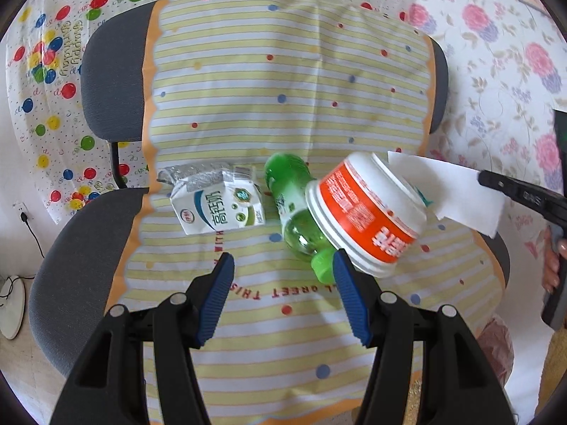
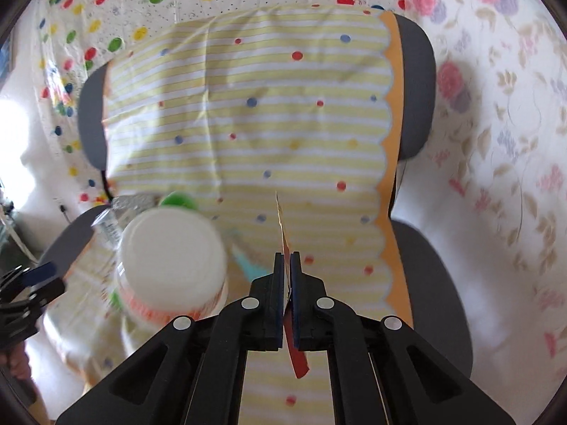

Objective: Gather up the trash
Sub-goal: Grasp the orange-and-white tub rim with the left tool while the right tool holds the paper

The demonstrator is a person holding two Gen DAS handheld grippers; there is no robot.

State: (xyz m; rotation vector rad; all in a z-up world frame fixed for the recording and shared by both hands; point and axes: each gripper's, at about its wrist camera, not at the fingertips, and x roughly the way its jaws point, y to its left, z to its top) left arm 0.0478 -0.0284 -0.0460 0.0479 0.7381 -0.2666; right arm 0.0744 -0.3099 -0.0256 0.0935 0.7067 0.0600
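Observation:
On a chair draped in a yellow-striped cloth (image 1: 248,106) lie a white milk carton (image 1: 219,209), a green plastic bottle (image 1: 294,205) and an orange-and-white instant-noodle cup (image 1: 368,212) tipped on its side over the bottle. My left gripper (image 1: 285,279) is open just in front of the bottle's cap, with nothing between its blue pads (image 1: 221,290). My right gripper (image 2: 287,256) is shut on a thin flat sheet (image 2: 280,219), white in the left wrist view (image 1: 453,191) and red at its lower end. It holds the sheet to the right of the cup (image 2: 170,248).
The grey chair (image 1: 106,71) shows past the cloth's edges. A balloon-print sheet (image 1: 53,53) hangs behind and a floral one (image 1: 496,71) to the right. A cable and socket (image 1: 24,217) are low on the left. A person's hand (image 1: 553,265) grips the right gripper's handle.

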